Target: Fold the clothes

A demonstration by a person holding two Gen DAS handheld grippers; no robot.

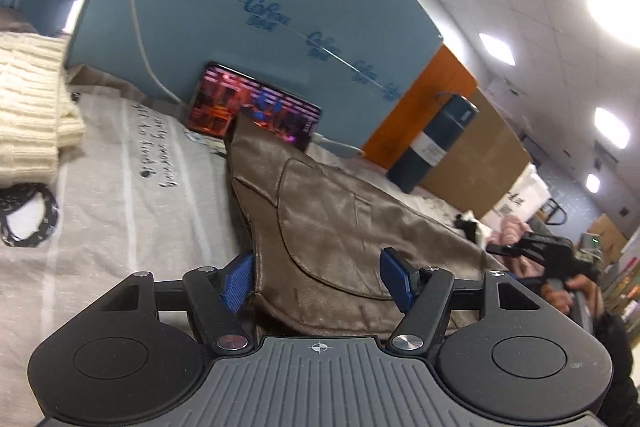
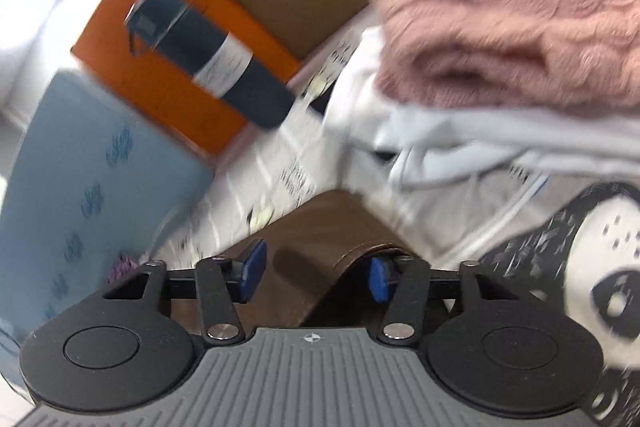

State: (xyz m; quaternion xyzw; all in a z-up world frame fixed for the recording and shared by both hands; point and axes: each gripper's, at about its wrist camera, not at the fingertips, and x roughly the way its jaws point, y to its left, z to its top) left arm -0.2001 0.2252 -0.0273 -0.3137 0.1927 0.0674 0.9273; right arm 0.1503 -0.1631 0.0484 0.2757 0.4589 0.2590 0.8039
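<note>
A: How is the brown leather garment (image 1: 344, 227) laid out?

B: It is spread on the grey striped bedsheet (image 1: 132, 187). In the left wrist view its long axis is seen running from the near edge, between the fingers, away to a narrow tip that points at the phone (image 1: 256, 107) propped against the blue foam board (image 1: 260, 7).

A: And the claws?

B: The left gripper (image 1: 318, 277) is seen with its jaws spread wide, the garment's near edge lying between the blue pads (image 1: 240, 281); nothing is clamped. The right gripper (image 2: 314, 271) is likewise held apart over a folded brown edge (image 2: 320, 239), with no grip made.

A: Can any writing be read?

B: "CoBou" is printed repeatedly along the foam board. Dark script is printed on the sheet, but it cannot be made out. A white label is carried by the dark blue bottle (image 1: 436, 143); its text is too small.

A: What about edges and room?

B: Bare sheet is left to the garment's left, bounded by a cream knit (image 1: 32, 107) and a black cord (image 1: 28, 219). In the blurred right wrist view, a pink knit (image 2: 508, 11) is stacked on white clothing (image 2: 480, 131) just beyond the brown fold.
</note>
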